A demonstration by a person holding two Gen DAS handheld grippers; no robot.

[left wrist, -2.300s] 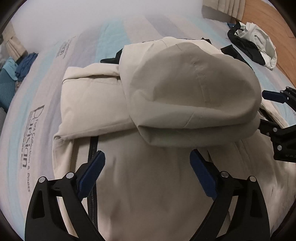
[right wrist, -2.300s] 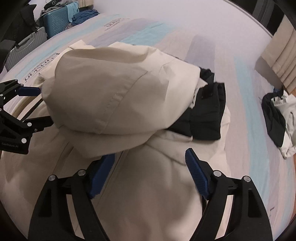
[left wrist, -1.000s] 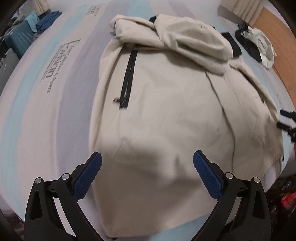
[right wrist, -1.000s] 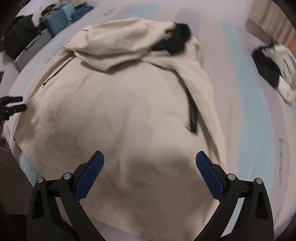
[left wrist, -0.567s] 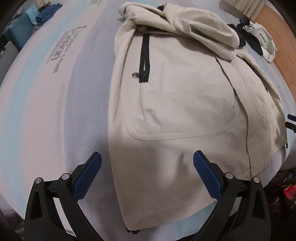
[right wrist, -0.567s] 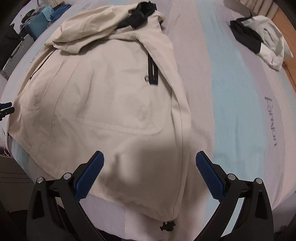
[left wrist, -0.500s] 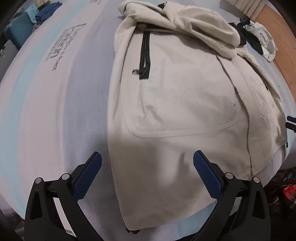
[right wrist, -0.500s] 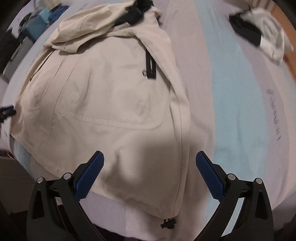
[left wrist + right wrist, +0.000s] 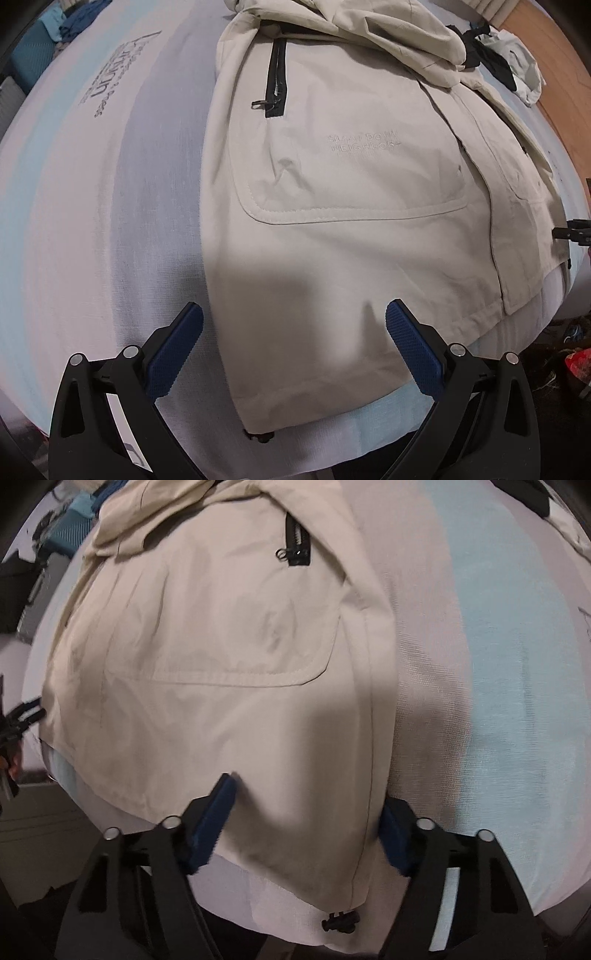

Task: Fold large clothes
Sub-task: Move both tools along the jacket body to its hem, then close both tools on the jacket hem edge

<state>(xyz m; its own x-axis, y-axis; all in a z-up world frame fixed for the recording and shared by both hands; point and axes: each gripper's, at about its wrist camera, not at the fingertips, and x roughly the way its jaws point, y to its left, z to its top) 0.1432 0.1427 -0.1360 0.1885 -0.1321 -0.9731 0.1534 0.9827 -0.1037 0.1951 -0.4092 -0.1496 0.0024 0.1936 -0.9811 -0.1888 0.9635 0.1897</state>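
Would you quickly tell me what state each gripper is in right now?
Left gripper: open, holding nothing, above the beige hooded jacket.
Right gripper: open, straddling the jacket's hem, not yet closed.

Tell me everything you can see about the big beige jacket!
The beige jacket lies spread flat, front up, on the striped mattress. It looks like thin woven cloth, with two big patch pockets, black chest zippers, pale stitched lettering, a hood bunched at the far end, and a black drawcord toggle at the hem. Both open tongs hover by its hem corners.
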